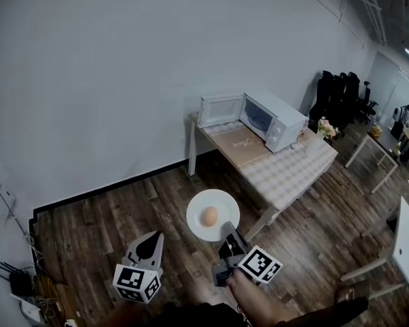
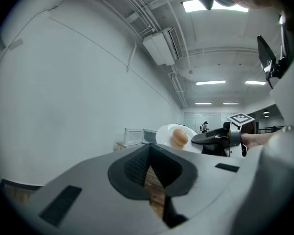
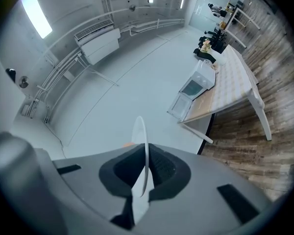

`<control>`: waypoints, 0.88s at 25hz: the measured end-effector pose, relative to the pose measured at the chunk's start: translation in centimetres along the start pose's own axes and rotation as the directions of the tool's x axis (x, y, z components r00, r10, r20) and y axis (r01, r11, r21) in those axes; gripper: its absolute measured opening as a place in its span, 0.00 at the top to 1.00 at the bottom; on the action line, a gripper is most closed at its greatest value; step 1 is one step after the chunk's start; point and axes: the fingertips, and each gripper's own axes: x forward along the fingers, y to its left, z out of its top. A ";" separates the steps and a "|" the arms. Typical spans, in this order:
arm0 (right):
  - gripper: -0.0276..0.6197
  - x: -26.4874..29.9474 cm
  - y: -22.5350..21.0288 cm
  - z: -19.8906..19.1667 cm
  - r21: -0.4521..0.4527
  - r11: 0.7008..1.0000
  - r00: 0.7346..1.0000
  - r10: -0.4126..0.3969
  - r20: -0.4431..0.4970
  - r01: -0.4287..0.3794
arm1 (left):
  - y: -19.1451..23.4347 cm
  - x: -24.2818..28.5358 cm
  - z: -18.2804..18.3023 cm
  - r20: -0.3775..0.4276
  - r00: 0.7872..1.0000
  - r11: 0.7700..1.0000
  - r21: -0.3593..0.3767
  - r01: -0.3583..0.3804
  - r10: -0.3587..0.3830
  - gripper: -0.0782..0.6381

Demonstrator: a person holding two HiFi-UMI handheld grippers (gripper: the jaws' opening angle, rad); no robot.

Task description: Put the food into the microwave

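Egg (image 1: 209,216) lies long way 12-to-6 on the white plate (image 1: 196,211). Right gripper (image 1: 230,236) pinches the plate's 5 o'clock rim; left gripper (image 1: 150,241) is closed, empty.

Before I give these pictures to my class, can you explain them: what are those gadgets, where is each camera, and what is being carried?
A person holds a two-jaw gripper in each hand. The head view looks down from a camera on their head; the other two ride on the grippers. The right gripper pinches the rim of a white plate carrying a round brown food item. The left gripper is shut and empty. Ahead, a microwave stands door open on a table.
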 end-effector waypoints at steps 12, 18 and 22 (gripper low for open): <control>0.92 2.6 -0.3 -1.6 0.002 0.998 0.998 -0.062 0.015 0.062 | 3.7 1.1 0.0 0.020 1.000 0.999 -0.023 0.022 -0.022 0.88; 0.92 6.2 -1.2 -0.4 0.014 0.999 0.998 -0.049 0.025 0.048 | 5.2 4.0 0.1 0.013 0.999 0.999 -0.028 0.030 -0.030 0.88; 0.92 9.1 -1.8 1.1 0.041 0.999 0.999 -0.028 0.032 0.027 | 6.3 7.0 1.0 0.018 0.999 0.999 -0.030 0.029 -0.028 0.88</control>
